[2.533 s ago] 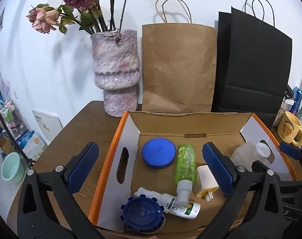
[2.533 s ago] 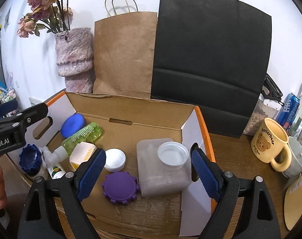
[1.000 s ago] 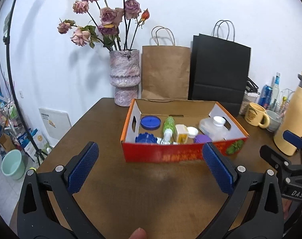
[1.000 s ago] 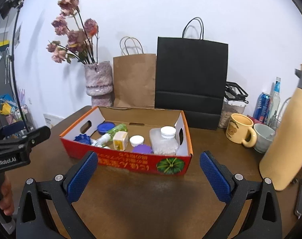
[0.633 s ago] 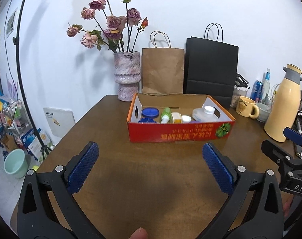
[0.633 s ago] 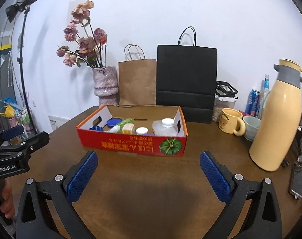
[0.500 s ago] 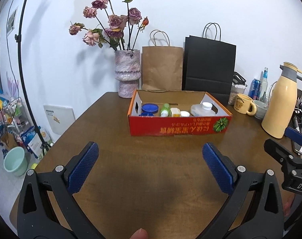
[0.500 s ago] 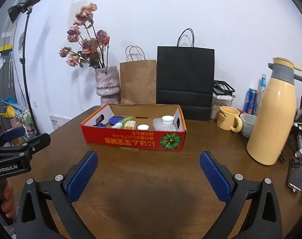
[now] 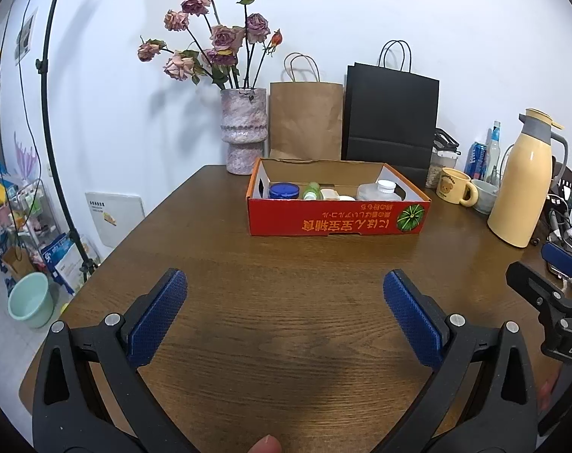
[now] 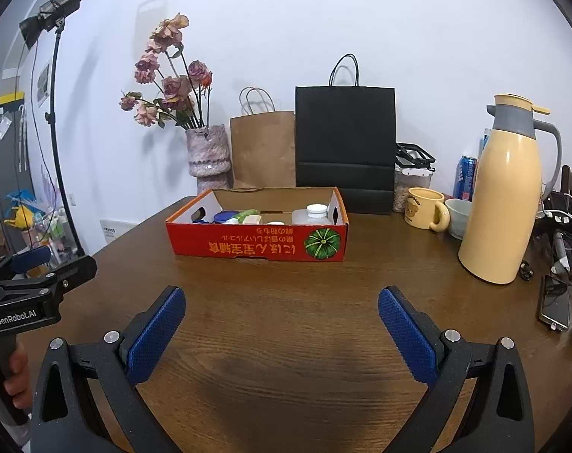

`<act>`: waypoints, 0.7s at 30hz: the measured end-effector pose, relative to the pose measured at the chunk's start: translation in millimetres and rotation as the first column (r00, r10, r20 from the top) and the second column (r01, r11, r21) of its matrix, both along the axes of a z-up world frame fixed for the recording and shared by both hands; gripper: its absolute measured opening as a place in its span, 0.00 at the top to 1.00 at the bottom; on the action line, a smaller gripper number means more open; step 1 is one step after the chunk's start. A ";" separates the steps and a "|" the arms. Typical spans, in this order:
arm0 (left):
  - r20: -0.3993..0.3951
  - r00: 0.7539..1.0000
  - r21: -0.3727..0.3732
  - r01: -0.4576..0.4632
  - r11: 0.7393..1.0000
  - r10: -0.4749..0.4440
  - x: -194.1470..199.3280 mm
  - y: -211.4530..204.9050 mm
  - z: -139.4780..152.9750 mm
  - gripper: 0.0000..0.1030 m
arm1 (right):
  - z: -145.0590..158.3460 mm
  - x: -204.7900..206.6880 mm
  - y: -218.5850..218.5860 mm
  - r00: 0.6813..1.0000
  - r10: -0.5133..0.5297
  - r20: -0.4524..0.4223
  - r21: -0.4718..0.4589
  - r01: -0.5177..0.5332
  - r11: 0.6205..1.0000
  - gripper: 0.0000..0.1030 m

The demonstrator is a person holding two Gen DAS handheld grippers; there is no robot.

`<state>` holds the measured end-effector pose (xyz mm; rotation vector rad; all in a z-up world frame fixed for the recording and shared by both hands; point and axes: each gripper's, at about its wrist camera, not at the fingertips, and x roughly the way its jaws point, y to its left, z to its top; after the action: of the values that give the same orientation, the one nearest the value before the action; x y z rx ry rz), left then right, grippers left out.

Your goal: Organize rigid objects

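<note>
Both grippers, left (image 9: 285,302) and right (image 10: 282,315), agape, empty. Box (image 9: 337,222) frame centre. Phone (image 10: 554,307) visible only in right view, lower right.

White wall (image 9: 361,7), wooden table (image 9: 286,283)

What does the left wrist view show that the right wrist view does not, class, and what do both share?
Only the left wrist view shows the mint green bucket on the floor and the right tongs at its edge. Only the right wrist view shows the studio light on its stand, the phone lying on the table, and the left tongs held by a hand. Both show the red box holding the small items, the vase of roses, the brown bag, the black bag, the bear mug and the yellow thermos.
</note>
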<state>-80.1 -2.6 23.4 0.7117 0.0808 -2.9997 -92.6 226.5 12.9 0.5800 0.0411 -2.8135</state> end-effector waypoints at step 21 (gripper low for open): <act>-0.005 1.000 0.000 0.008 1.000 -0.008 5.4 2.2 1.2 0.00 | 4.3 7.4 0.9 1.000 -0.003 -0.016 -0.009 0.003 1.000 0.00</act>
<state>-74.7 -0.4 24.6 0.7058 0.0778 -3.0090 -85.2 227.4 17.2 0.5557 0.0308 -2.8197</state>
